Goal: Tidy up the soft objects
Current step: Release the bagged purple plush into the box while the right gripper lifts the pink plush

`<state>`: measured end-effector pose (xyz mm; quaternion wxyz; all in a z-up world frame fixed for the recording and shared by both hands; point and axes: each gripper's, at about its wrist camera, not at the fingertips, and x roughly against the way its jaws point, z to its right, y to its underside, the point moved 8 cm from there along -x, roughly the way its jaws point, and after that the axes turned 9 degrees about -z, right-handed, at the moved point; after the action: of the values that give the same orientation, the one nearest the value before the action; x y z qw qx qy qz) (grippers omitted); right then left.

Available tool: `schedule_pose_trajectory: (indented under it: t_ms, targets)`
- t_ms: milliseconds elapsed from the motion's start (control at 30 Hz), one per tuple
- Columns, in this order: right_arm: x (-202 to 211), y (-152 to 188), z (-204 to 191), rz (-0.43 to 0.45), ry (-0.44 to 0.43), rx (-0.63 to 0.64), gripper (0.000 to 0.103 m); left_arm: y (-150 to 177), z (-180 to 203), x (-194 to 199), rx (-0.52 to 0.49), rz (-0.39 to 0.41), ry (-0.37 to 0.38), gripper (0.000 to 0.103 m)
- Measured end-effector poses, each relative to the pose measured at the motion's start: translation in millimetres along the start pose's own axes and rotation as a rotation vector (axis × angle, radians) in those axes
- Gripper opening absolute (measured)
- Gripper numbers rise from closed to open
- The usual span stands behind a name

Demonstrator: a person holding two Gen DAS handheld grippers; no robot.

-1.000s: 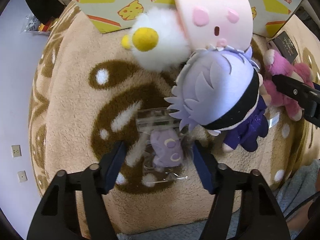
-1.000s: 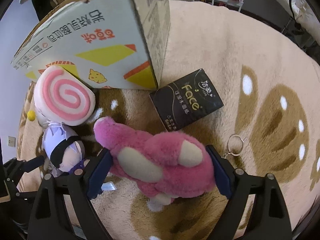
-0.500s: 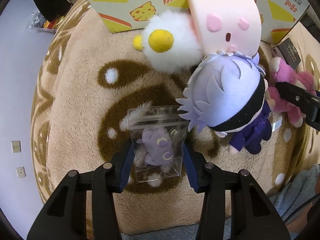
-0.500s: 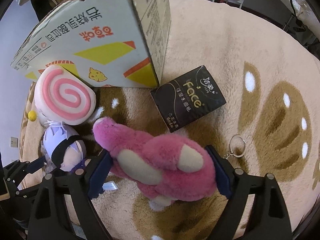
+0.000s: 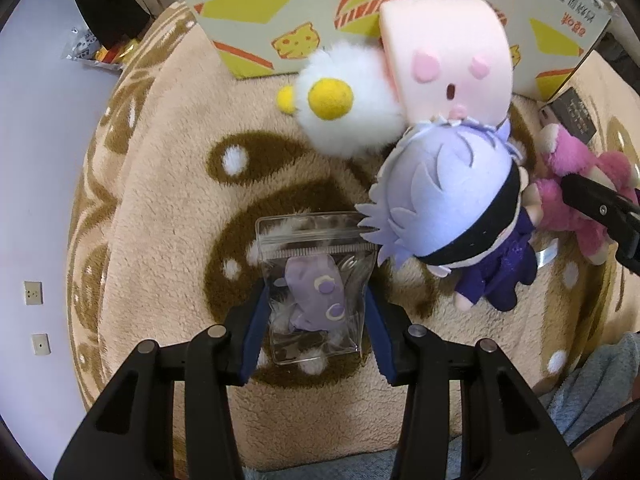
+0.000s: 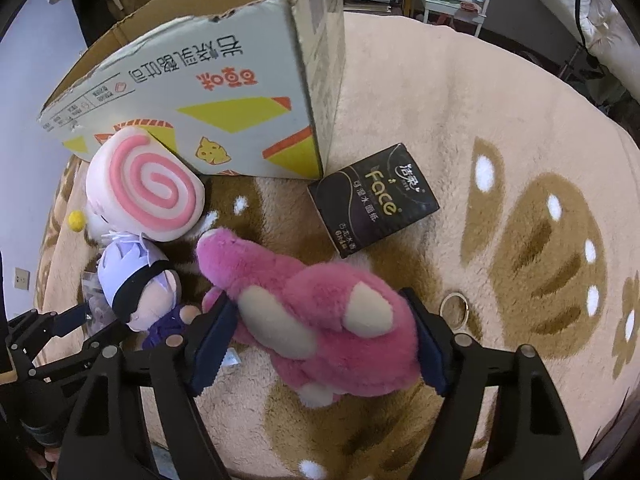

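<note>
While its jaws have just been closing, the left gripper [image 5: 316, 320] pinches a clear zip bag [image 5: 316, 280] holding a small purple plush [image 5: 316, 296], lying on the tan rug [image 5: 160, 220]. The right gripper [image 6: 316, 344] has also been closing and now presses both sides of the pink plush bear [image 6: 320, 312]. Between them lies a lilac-haired doll [image 5: 452, 200]; beyond it, a white fluffy toy [image 5: 344, 108] and pink roll cushion [image 5: 444, 56] lean against the cardboard box [image 6: 224, 80]

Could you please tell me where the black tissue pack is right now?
In the right wrist view, the black tissue pack lies flat on the rug, at the cardboard box's near corner, just beyond the pink plush bear.
</note>
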<state>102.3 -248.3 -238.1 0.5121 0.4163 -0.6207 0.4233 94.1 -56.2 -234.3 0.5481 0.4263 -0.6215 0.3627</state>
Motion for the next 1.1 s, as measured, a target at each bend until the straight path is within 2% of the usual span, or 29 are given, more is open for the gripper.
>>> schedule_pose_trajectory:
  t_ms: [400,500,633,867,1100]
  targets:
    - [48,15,0,0.093,-0.020,-0.017,0.083,-3,-11,30,0.019,0.112,-0.064,0.045]
    - [65,16,1,0.125,-0.051,-0.032,0.083,-3,-9,45,0.015,0.182,-0.071,0.045]
    - [86,20,6,0.193,-0.047,-0.039,0.083,-4,1,74,-0.012,0.314,-0.087,0.045]
    - [137,29,-3,0.364,-0.088,-0.017,0.083,-3,17,114,-0.053,0.492,-0.129,0.045]
    - [175,20,-5,0.512,-0.110,-0.012,0.083,-3,4,144,0.011,0.603,-0.065,0.045]
